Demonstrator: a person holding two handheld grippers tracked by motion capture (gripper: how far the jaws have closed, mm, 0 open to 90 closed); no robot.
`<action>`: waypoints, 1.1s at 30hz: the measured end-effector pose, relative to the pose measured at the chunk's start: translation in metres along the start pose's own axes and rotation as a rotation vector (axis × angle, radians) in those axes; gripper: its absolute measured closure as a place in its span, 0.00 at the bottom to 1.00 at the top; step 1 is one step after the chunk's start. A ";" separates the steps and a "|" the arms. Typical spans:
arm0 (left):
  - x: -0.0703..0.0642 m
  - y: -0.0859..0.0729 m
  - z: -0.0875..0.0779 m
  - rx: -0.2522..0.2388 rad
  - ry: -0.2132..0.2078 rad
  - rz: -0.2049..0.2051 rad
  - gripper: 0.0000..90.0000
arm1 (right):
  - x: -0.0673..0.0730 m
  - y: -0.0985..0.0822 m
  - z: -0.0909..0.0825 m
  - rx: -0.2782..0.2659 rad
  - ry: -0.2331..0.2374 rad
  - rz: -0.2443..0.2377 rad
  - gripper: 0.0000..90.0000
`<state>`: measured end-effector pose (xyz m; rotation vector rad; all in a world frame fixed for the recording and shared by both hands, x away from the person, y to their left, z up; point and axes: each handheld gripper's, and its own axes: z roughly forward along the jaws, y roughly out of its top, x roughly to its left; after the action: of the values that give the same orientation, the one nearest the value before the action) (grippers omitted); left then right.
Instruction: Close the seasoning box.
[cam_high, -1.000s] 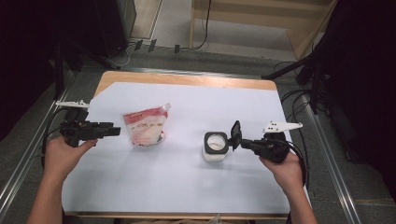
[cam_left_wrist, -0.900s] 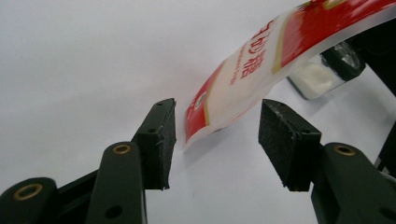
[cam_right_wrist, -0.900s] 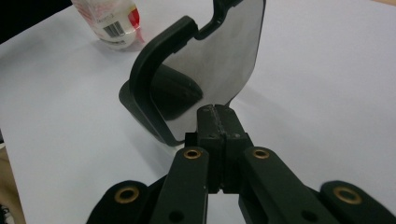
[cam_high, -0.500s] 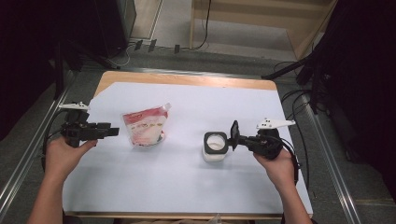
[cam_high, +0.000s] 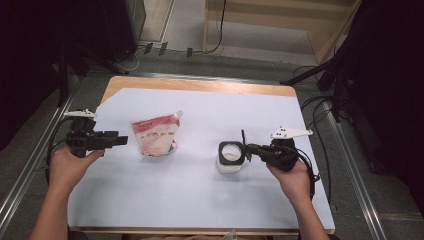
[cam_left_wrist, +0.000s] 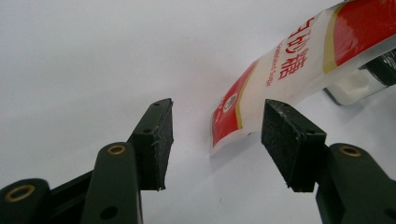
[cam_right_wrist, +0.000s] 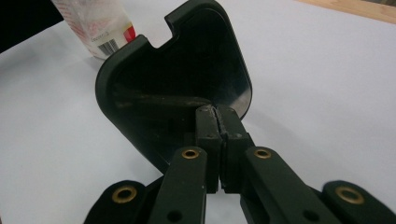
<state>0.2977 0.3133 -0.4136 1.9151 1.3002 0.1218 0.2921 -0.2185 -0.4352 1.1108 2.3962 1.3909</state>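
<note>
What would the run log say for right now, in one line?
left gripper: open, near sugar pouch | right gripper: shut on black lid | jar: open

A wooden table (cam_high: 200, 85) stands in the middle of the room, most of its top covered by a white sheet (cam_high: 215, 200) that leaves a strip of bare wood along the far edge. Metal rails (cam_high: 357, 175) run along both sides of the table. The floor (cam_high: 190, 60) is grey and carpet-like, with black cables (cam_high: 320, 105) trailing over it. Beyond the table stands pale wooden furniture (cam_high: 280, 30), and dark shapes fill the left and right margins. The light is even and falls from above.
</note>
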 end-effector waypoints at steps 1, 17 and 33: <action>0.000 0.000 0.000 0.001 0.001 0.001 0.50 | 0.001 0.000 0.001 -0.003 0.001 -0.001 0.99; -0.003 0.000 0.004 0.006 0.001 0.004 0.50 | 0.011 0.000 0.010 0.024 0.029 -0.018 0.99; -0.002 0.000 0.004 0.012 0.004 0.011 0.49 | 0.013 0.000 0.012 0.024 0.036 -0.029 0.89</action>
<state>0.2986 0.3091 -0.4156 1.9330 1.2960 0.1236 0.2884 -0.2017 -0.4388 1.0612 2.4499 1.3879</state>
